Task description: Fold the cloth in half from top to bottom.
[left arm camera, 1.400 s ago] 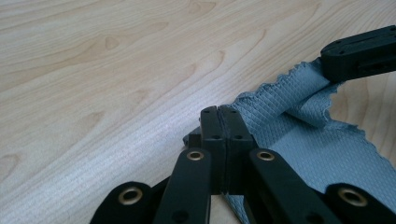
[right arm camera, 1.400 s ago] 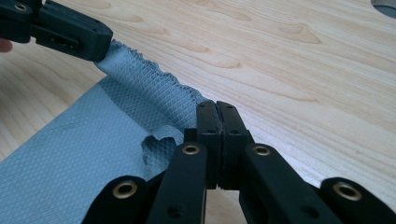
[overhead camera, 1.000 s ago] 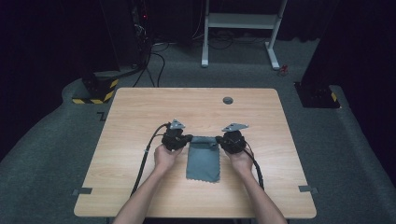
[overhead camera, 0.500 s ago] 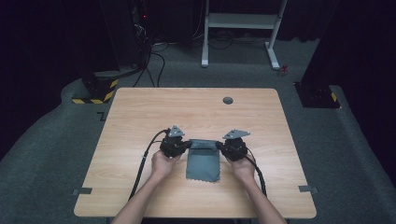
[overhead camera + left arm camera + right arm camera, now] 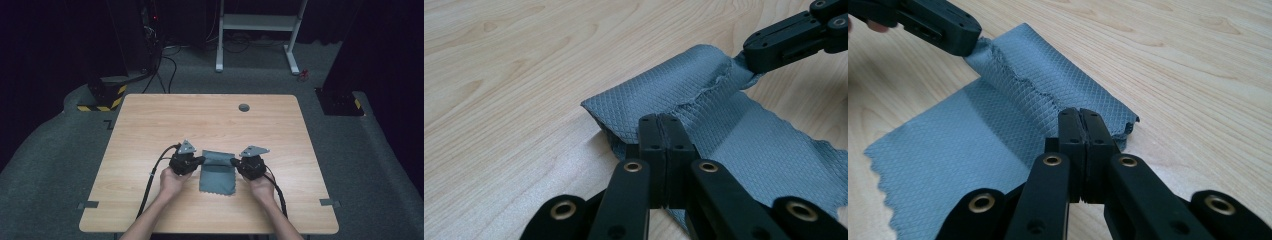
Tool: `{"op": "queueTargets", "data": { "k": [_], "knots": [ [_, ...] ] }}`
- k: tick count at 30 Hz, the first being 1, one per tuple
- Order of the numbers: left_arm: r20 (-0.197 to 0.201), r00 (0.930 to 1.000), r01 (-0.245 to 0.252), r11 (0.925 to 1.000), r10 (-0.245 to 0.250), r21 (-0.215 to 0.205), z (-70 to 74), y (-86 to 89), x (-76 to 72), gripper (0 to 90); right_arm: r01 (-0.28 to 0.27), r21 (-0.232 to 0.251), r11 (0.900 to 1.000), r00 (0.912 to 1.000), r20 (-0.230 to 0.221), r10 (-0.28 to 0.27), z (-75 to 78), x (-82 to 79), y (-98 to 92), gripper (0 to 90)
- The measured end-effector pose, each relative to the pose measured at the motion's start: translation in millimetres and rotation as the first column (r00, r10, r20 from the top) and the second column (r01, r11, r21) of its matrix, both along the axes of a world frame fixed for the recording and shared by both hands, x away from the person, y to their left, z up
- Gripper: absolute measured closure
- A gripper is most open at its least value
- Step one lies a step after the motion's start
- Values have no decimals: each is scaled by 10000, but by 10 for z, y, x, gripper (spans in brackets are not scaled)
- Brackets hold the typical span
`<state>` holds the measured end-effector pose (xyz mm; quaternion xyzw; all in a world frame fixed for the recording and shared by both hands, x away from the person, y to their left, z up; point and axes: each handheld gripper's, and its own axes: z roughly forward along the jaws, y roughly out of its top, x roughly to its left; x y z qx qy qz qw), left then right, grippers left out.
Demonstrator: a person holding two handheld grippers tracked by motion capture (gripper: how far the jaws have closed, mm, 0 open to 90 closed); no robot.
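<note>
Both grippers have drawn the folded far edge of the grey cloth (image 5: 217,170) toward the lower frame. Left gripper (image 5: 199,160) and right gripper (image 5: 235,163) each pinch 1 corner of this diamond-textured, zigzag-edged cloth at lower centre; bare wooden table (image 5: 200,120) lies above.

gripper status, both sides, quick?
Left gripper: jaws closed on a corner of the grey cloth.
Right gripper: jaws closed on the cloth's opposite corner, along the same folded-over edge.

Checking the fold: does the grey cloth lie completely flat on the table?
No, the cloth has its far edge lifted and rolled over, pinched by the left claw and right claw.
</note>
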<state>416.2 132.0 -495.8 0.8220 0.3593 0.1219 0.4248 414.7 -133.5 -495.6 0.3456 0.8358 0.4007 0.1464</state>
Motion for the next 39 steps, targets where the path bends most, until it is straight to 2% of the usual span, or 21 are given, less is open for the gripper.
{"op": "queueTargets", "data": {
  "k": [3,8,14,17,23,31,39],
  "knots": [
    [-34,9999,101,9998,-102,-148,-17,5,-41,894,-22,61,10000,10000,-13,22,-1,-37,-21,895],
    [75,9997,245,9996,-246,117,-33,-15,-109,894,-77,92,9999,10000,-15,77,8,-83,-39,895],
    [-5,9996,292,9996,-292,37,-51,-27,-200,894,-129,-2,9999,9999,-57,129,-37,-134,-49,895],
    [112,9993,356,9992,-358,163,-48,-32,-235,894,-160,57,9999,9999,-41,160,-42,-177,-56,895],
    [56,9992,406,9991,-406,108,-68,-13,-280,894,-197,192,9996,9997,-147,200,-69,-239,-65,895],
    [-36,9992,408,9991,-408,-146,-110,6,-346,894,-383,-18,9993,9992,73,383,-83,-323,-47,894],
    [84,9985,548,9984,-547,-119,-138,-2,-410,894,-399,35,9992,9992,41,399,-94,-382,-68,894]
  ]
}}
